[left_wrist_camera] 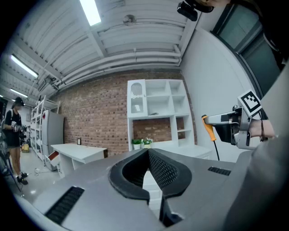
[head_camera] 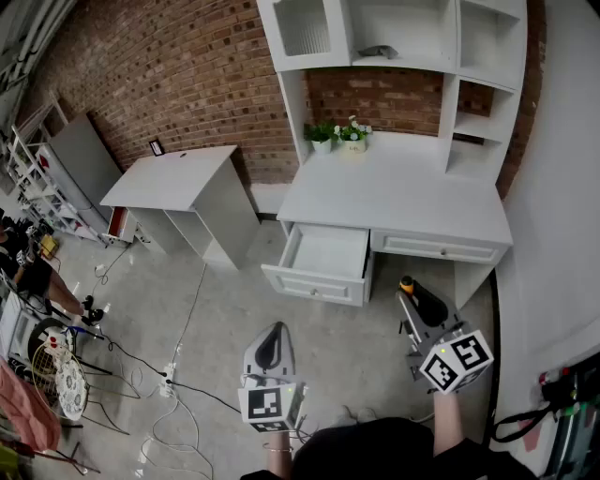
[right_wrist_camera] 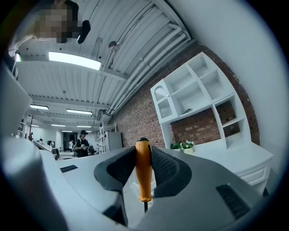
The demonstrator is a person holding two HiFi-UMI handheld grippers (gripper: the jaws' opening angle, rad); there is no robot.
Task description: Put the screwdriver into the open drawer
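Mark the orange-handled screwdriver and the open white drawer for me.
orange-handled screwdriver point(right_wrist_camera: 143, 171): right gripper view, middle of its handle.
open white drawer point(head_camera: 325, 251): head view, bare inside bottom.

Bright, even indoor light from ceiling strip lights point(left_wrist_camera: 92, 11), which blow out to white glare in both gripper views; only a soft shadow sits under the desk point(head_camera: 394, 192). Heavy fisheye bows the brick wall point(head_camera: 187, 75), gripper-view corners vignette black, and foreground nearest each lens is soft.
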